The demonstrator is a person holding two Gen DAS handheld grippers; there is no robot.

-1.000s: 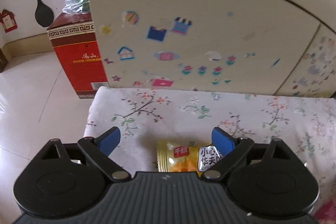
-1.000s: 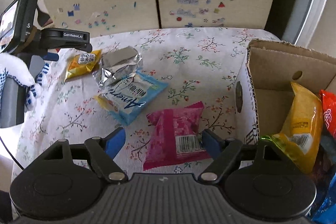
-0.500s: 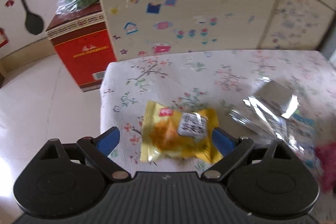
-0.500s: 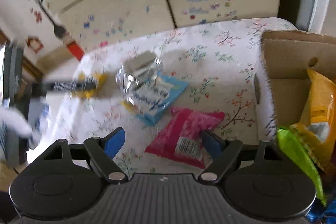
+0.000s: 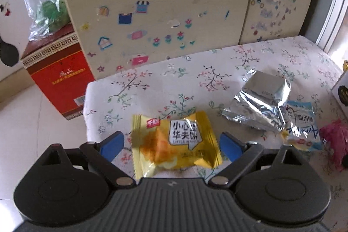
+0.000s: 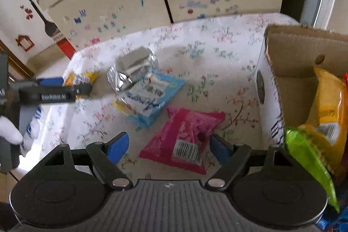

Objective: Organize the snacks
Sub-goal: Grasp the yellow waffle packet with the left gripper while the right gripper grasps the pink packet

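- Left wrist view: the left gripper [image 5: 171, 144] stands wide open, its blue pads clear on either side of the yellow snack packet [image 5: 174, 141], which lies flat on the floral tablecloth [image 5: 217, 66]. At two o'clock from that packet lies the silver foil pack [image 5: 258, 101], overlapping the blue packet [image 5: 303, 127].
- Right wrist view: the right gripper [image 6: 167, 149] is open, holding nothing; the pink packet [image 6: 184, 138] lies on the cloth between its pads. The cardboard box [image 6: 289, 53], at three o'clock, holds a yellow bag [image 6: 326, 110] and a green packet [image 6: 304, 158].
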